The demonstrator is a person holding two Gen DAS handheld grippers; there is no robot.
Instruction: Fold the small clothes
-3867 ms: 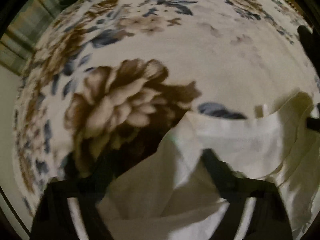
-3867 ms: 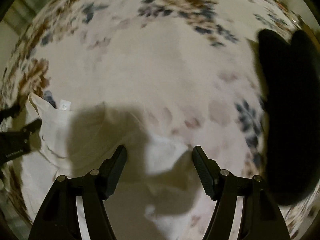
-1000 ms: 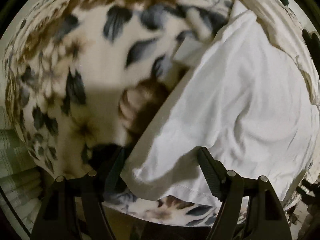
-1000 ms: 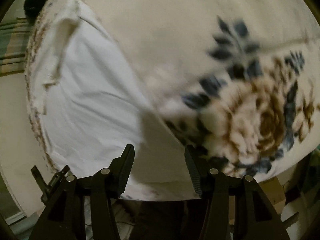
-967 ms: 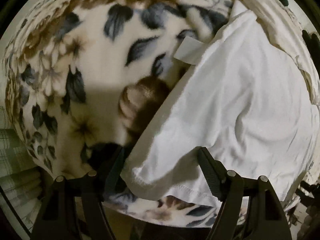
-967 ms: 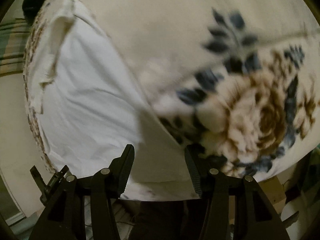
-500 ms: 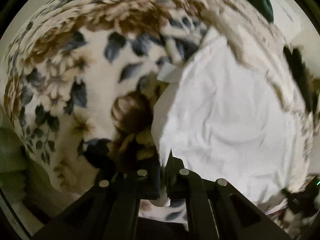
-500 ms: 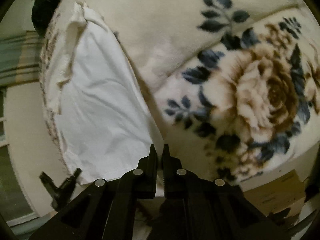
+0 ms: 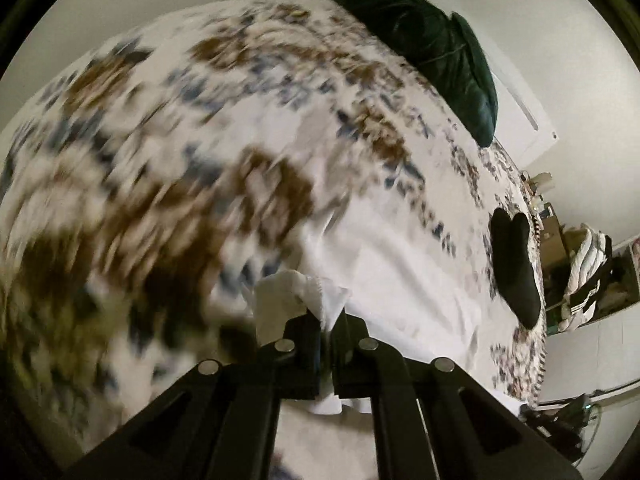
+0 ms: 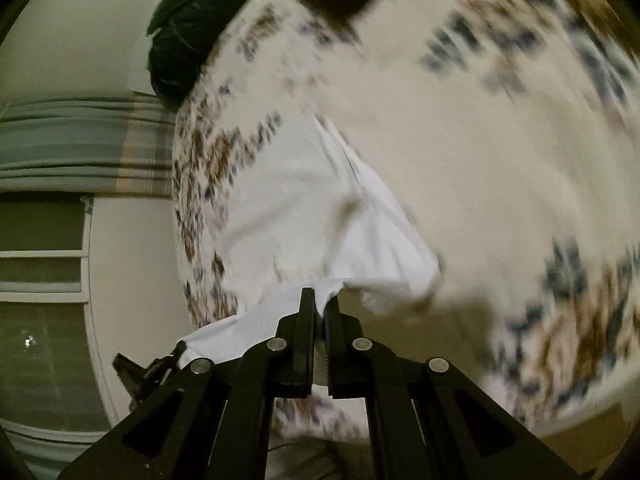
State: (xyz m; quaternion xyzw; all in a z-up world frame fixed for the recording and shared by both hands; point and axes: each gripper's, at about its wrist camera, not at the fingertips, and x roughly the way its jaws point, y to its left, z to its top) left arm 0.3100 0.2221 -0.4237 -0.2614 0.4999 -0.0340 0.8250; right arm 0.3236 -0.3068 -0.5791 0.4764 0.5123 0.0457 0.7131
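While the bed (image 9: 168,128) was filling both views a second ago with the white garment (image 10: 304,200) lying flat near its edge and both grippers spread wide over the hem corners, the room is now swinging into sight and the cloth is coming up with the tools. The left gripper (image 9: 326,322) is pinching a bunched corner of the hem, fingers pressed together with white fabric poking out above and below them. The right gripper (image 10: 318,312) is doing the same at the other corner, jaws nearly closed on a thin fold. To my eye that means the grasp is done and the fold itself is starting: the near edge is being lifted to carry over toward the far end of the garment.

The left view is showing what the right is not: the black socks (image 9: 514,260) lying by the bed's right edge, well apart from the garment, and cluttered shelves beyond. The right view is giving the better look at the garment's body, still resting on the blanket near the bed's left edge, rising in a slack curve to the jaws, plus the other tool's tip (image 10: 148,368) low at the left. Both are catching the dark pillow (image 9: 432,48) at the head.
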